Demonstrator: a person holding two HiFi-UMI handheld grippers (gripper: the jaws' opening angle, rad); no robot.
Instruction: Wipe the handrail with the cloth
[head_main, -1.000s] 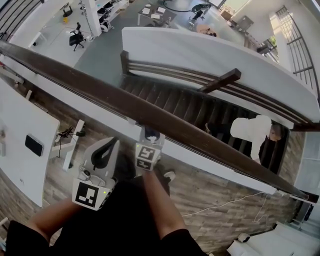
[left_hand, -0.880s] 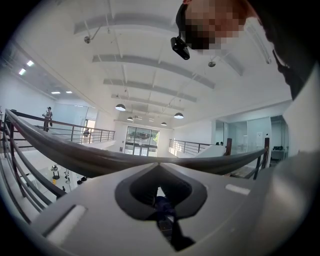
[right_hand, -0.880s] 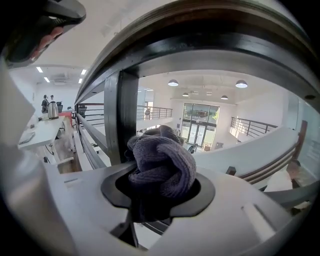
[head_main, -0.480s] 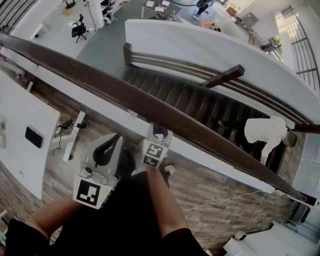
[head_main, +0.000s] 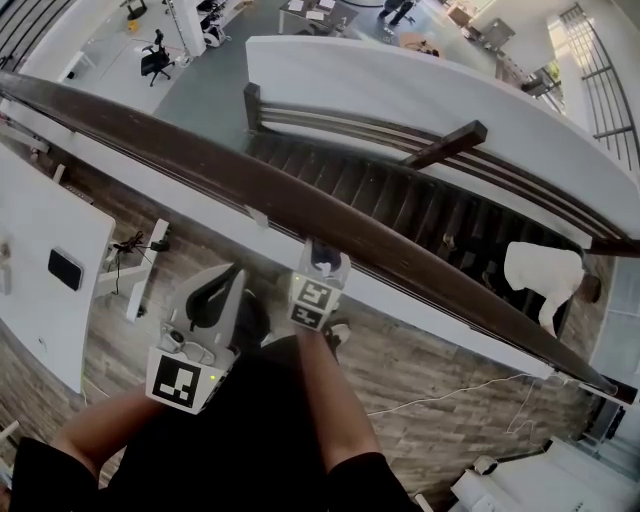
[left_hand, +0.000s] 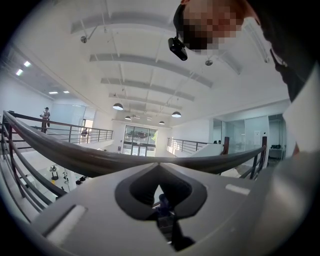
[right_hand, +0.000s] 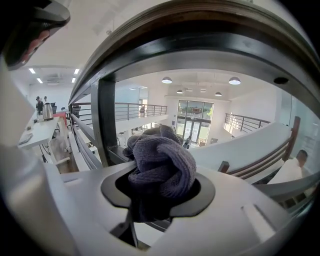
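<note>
The dark wooden handrail (head_main: 200, 165) runs slantwise across the landing, from the far left down to the near right, with the stairs (head_main: 400, 210) dropping away behind it. The person stands close against it with a tool in each hand.

The right gripper (head_main: 322, 252) points at the rail from the near side, its tip tucked just under the rail's edge. Its jaws are clamped on a bunched grey-purple cloth (right_hand: 162, 165), which bulges out in a knot in front of them. From that gripper's own view the rail arcs close overhead, and there is a clear gap between the top of the cloth and the underside of the wood, so the cloth is not on the rail (near, but not touching).

The left gripper (head_main: 224, 285) hangs lower and to the left, well back from the rail over the wood floor (head_main: 420, 370). Its jaws meet at the tips and grip nothing.

Down on the stairs a person in a white top (head_main: 540, 272) is bent over the steps. A white desk (head_main: 40, 270) stands at the left, and a thin pale cable (head_main: 440, 395) trails across the boards at the right.
</note>
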